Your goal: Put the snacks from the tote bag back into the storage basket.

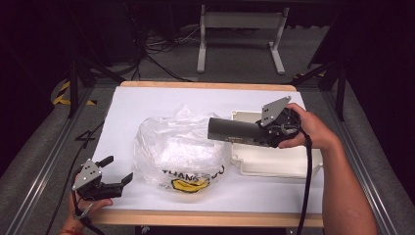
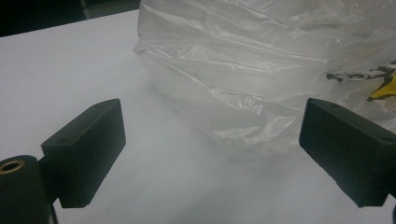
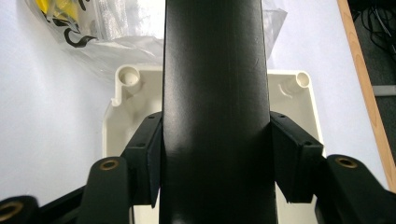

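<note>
My right gripper (image 1: 266, 133) is shut on a dark cylinder (image 1: 235, 131), held level above a white plastic box (image 1: 274, 161); the cylinder's free end reaches left toward a clear plastic bag (image 1: 178, 152). In the right gripper view both pads press the sides of the black cylinder (image 3: 215, 102), with the open box (image 3: 116, 121) below and the bag (image 3: 93, 28) at the top left. My left gripper (image 1: 117, 172) rests open at the table's front left corner, pointing at the bag. Its jaws stand wide apart in the left gripper view, with the crumpled bag (image 2: 261, 70) just beyond them.
The bag carries black lettering and a yellow mark (image 1: 193, 182) near its front. A white sheet (image 1: 147, 105) covers the wood-edged table (image 1: 205, 219). A cable (image 1: 308, 181) trails from the right gripper along the forearm. Metal frame rails run along both sides.
</note>
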### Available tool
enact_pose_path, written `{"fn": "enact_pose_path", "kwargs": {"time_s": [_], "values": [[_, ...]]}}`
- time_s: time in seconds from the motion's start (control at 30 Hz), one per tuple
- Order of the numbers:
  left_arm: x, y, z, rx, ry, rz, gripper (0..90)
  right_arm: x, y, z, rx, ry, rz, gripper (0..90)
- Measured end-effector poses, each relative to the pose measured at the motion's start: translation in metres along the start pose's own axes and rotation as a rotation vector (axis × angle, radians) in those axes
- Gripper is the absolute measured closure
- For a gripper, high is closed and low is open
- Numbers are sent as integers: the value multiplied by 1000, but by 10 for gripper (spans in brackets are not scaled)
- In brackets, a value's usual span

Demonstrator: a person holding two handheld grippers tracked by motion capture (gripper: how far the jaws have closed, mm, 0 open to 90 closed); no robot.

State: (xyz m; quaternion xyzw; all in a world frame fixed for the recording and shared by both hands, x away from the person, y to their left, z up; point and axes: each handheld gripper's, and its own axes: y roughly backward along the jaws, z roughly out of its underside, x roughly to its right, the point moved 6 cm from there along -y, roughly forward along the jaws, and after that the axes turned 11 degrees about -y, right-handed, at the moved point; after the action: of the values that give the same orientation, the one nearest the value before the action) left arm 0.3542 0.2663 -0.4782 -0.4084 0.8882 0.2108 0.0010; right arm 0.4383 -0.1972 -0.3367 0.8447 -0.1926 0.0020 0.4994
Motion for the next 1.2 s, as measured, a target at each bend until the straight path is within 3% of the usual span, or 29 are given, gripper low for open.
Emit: {"fn": "enact_pose_path", "kwargs": {"time_s": [0.33,0.8,1.0,1.2], "values": [[0,-1,0,-4,-1,1,80,6,7,22,-10,-18,-8,430],[1,5,-1,7,13,1,80,20,15,69,-43,-76,-17,430],[3,8,-1,11,19,-1,80,26,22,80,-26,-93,-16,430],[3,10,0,7,20,-6,80,28,24,89,-44,-93,-21,430]]}}
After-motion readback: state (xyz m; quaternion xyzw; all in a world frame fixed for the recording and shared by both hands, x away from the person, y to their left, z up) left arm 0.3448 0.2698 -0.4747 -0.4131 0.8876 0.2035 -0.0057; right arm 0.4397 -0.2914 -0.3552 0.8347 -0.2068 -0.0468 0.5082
